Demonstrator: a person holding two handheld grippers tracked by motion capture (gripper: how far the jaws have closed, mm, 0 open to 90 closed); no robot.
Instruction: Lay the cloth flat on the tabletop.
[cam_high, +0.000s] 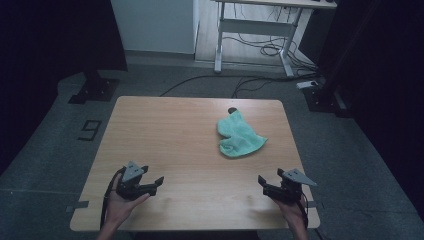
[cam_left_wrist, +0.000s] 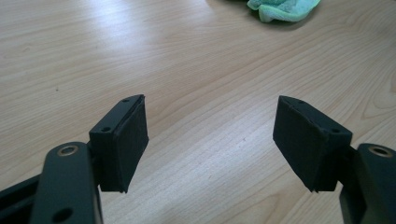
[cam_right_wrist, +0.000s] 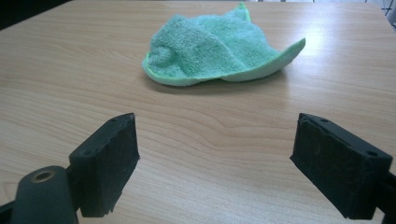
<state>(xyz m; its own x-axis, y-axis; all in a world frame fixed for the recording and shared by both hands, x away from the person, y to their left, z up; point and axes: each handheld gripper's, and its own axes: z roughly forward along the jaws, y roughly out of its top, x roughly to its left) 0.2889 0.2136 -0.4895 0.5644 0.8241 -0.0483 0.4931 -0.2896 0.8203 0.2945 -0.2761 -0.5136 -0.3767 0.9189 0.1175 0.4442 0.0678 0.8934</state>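
Your left gripper (cam_high: 156, 184) sits over the near left part of the wooden worktop (cam_high: 165, 130), its jaws spread wide with nothing but bare wood grain between them. Your right gripper (cam_high: 264, 186) is over the near right part, its jaws also standing well apart and holding nothing. The green cloth (cam_high: 238, 136) lies crumpled on the worktop, well ahead of both sets of jaws and touched by neither. From the right gripper view the cloth (cam_right_wrist: 215, 52) lies straight ahead of the open jaws, a little toward the left one, with a flat corner reaching out toward the right. From the left gripper view only an edge of the cloth (cam_left_wrist: 282, 9) shows, far ahead and off toward the right jaw. Beyond the far left of your left gripper, on the grey floor (cam_high: 45, 150), dark tape forms a mark (cam_high: 90, 130) that reads like a "9". No label or brand can be read on the cloth or the grippers.
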